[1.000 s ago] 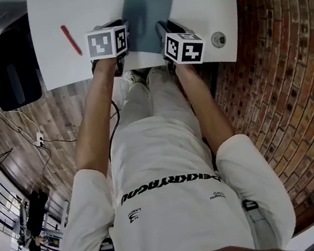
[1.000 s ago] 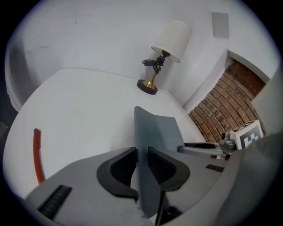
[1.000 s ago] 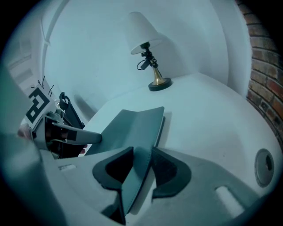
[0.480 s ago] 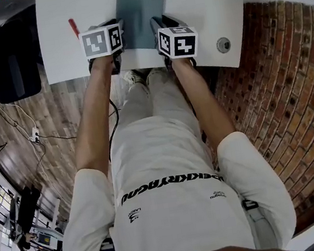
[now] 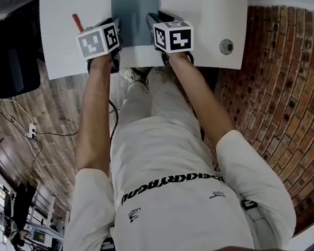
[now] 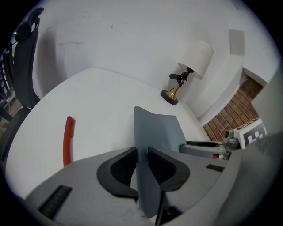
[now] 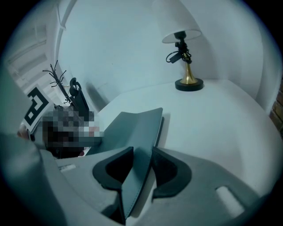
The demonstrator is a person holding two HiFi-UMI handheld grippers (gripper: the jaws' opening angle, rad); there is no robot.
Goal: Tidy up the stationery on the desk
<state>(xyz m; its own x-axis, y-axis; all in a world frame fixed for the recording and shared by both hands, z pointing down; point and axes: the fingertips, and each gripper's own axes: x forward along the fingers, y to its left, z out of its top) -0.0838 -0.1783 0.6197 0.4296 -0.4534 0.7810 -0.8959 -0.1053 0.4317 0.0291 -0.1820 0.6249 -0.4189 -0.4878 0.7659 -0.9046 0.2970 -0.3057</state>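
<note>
A grey-blue notebook (image 5: 136, 9) lies square on the white desk (image 5: 198, 6), held at both side edges. My left gripper (image 5: 115, 28) is shut on its left edge, which stands up between the jaws in the left gripper view, gripper (image 6: 141, 165), notebook (image 6: 157, 128). On the opposite edge my right gripper (image 5: 154, 24) is shut too, gripper (image 7: 142, 167), notebook (image 7: 137, 128). A red pen (image 5: 77, 19) lies left of the notebook, partly behind the left marker cube, and shows whole as the pen (image 6: 67, 141).
A brass desk lamp (image 6: 185, 70) with a white shade stands at the desk's far side, also the lamp (image 7: 185, 57). A small round fitting (image 5: 226, 46) sits near the desk's right front corner. A black chair (image 5: 12, 61) stands to the left.
The notebook has turned from a tilt to square with the desk, both grippers still on it. The left gripper now hides part of the red pen.
</note>
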